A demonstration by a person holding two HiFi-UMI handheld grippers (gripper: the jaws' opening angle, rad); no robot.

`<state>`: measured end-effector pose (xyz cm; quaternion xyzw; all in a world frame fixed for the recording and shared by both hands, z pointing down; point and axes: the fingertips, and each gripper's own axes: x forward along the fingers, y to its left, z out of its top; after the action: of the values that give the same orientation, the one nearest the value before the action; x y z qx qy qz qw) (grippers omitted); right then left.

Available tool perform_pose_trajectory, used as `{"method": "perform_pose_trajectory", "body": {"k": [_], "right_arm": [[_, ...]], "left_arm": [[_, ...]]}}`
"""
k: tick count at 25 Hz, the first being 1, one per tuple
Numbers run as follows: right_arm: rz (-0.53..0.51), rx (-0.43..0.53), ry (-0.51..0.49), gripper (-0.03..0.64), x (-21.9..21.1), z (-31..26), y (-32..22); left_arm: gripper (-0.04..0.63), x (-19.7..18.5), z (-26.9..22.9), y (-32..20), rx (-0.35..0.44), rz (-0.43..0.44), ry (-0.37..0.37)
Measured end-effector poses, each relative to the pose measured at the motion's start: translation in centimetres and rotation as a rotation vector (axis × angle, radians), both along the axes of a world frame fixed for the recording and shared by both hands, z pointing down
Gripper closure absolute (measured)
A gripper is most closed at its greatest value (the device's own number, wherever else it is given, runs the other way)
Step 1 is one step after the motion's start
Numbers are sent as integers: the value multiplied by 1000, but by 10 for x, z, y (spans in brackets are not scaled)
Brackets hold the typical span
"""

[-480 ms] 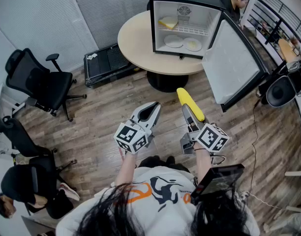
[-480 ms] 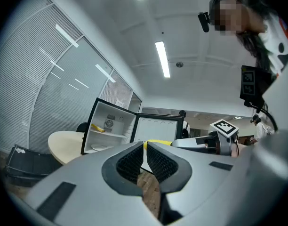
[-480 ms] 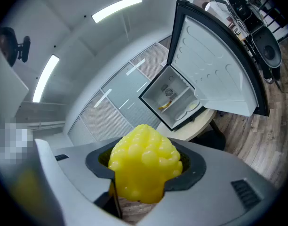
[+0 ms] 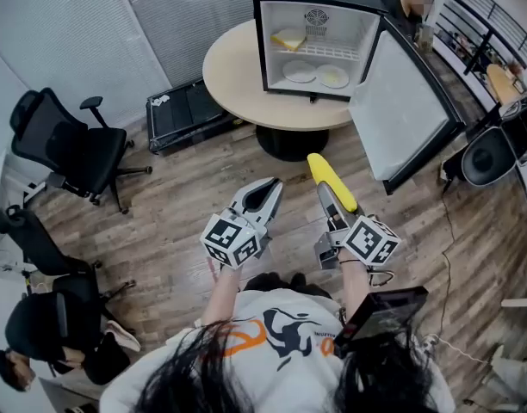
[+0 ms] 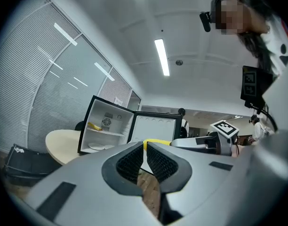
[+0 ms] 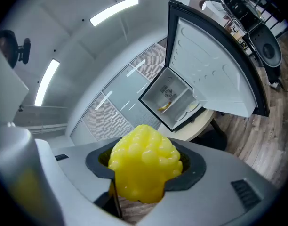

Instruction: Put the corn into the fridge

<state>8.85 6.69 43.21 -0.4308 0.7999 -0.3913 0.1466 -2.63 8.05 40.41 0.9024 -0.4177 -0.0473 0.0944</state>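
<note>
A yellow corn cob [image 4: 331,180] sticks out forward from my right gripper [image 4: 331,198], whose jaws are shut on it; in the right gripper view the corn [image 6: 144,164] fills the gap between the jaws. My left gripper [image 4: 265,188] is level beside it, jaws shut with nothing between them [image 5: 145,147]. The small black fridge [image 4: 315,37] stands on a round table [image 4: 238,71] ahead, its door [image 4: 401,110] swung wide open to the right. Inside are a yellow item on the upper shelf [image 4: 289,39] and two plates [image 4: 317,74] below.
Black office chairs [image 4: 70,149] stand at the left, and a black case [image 4: 188,110] lies on the wood floor by the table. A person [image 4: 410,3] stands behind the fridge. Another seated person [image 4: 35,334] is at the lower left. A speaker [image 4: 492,155] sits at the right.
The view has shifted slightly, so the fridge and table sit a little to the left. Both grippers hold their places, corn still gripped.
</note>
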Motion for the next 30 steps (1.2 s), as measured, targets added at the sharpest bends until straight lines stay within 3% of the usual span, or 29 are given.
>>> {"method": "perform_pose_trajectory", "body": {"k": [18, 30], "right_arm": [[-56, -6, 20, 362, 38, 16, -23], [-117, -32, 35, 362, 19, 31, -63]], "left_arm": [[580, 56, 11, -21, -25, 3, -30], [580, 39, 26, -55, -60, -49, -58]]}}
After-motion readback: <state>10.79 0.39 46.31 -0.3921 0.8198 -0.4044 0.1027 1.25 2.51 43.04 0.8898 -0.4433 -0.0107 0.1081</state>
